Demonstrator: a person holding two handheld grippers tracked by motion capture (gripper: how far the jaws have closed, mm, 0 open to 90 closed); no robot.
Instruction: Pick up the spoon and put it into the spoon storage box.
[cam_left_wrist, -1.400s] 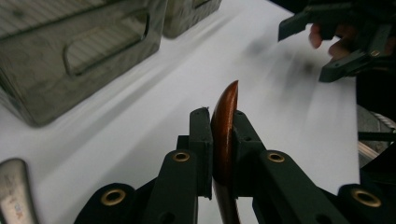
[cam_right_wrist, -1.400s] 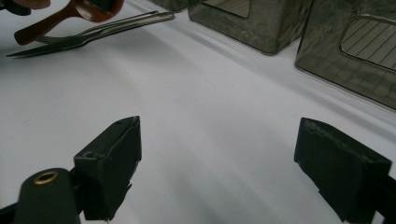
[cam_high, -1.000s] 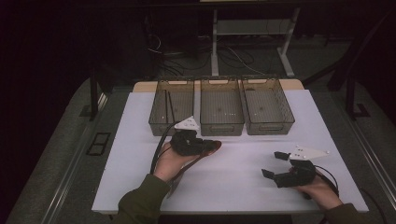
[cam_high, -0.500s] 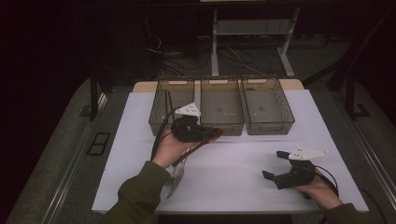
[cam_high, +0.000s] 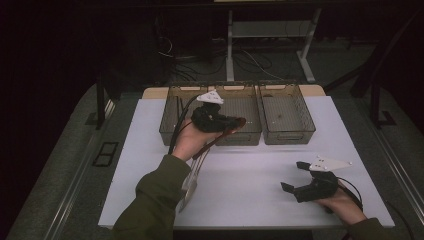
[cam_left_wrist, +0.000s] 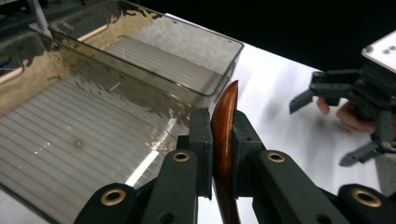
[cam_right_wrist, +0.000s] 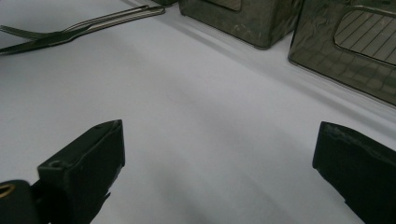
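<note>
Wooden spoon (cam_left_wrist: 224, 135) is clamped in the left hand-held gripper (cam_high: 220, 122), up over the middle bin (cam_high: 240, 122) at the bench's far edge. Right hand-held gripper (cam_high: 305, 177) gapes empty near the right edge. Fork (cam_right_wrist: 70, 30) and other cutlery aren't sorted yet.

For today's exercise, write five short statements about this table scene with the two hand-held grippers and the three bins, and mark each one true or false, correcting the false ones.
1. The left gripper is shut on a reddish-brown wooden utensil. True.
2. The right gripper holds a fork. False: its jaws stand wide open with nothing between them, low over the white table.
3. Three smoky see-through bins stand side by side at the far edge of the table. True.
4. The left gripper rests on the table. False: it is held up in front of the middle bin.
5. Metal cutlery lies on the table near the person's left sleeve. True.
</note>
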